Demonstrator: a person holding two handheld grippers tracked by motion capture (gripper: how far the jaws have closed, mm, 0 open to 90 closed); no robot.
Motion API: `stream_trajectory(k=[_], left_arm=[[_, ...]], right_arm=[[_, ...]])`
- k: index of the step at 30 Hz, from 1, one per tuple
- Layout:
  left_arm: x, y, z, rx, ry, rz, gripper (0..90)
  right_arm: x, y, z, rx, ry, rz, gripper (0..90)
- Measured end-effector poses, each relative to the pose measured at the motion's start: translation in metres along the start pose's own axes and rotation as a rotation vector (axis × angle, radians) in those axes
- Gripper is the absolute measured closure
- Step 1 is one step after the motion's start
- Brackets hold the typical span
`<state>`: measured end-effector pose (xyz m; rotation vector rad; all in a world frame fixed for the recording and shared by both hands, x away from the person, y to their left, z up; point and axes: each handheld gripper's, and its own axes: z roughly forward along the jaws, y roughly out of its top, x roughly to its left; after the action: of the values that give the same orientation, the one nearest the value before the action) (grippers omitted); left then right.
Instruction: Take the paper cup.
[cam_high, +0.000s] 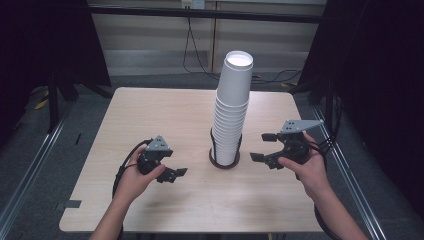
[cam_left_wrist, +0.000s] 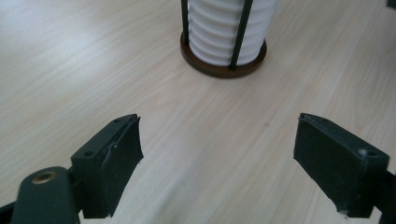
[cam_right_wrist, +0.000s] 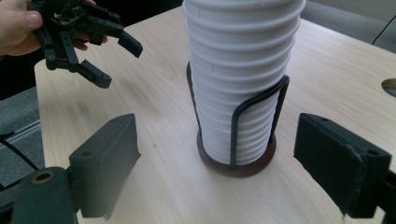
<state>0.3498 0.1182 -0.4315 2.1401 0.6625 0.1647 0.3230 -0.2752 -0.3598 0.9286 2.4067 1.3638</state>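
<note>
Your left gripper (cam_high: 176, 173) and right gripper (cam_high: 263, 147), both spread and empty, flank the tall stack of white paper cups (cam_high: 231, 117) in its dark wire holder (cam_high: 224, 161) mid-desk; a sideways nudge could topple it.

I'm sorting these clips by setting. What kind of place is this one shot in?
Probably a lab or a recording booth, not a home or café. A bare wooden table stands between dark curtains on metal floor rails, with cables along the back wall. On it stands only a cup stack in a wire holder.
</note>
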Motion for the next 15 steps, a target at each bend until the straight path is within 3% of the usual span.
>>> stream_trajectory(k=[6, 15], left_arm=[[-0.002, 0.021, -0.007, -0.022, -0.003, 0.02, 15.0], [-0.004, 0.036, -0.012, -0.026, -0.015, 0.03, 14.9]], right_arm=[[0.0, 0.015, 0.004, -0.004, -0.011, -0.025, 13.5], [0.0, 0.021, 0.006, -0.01, -0.011, -0.026, 13.5]])
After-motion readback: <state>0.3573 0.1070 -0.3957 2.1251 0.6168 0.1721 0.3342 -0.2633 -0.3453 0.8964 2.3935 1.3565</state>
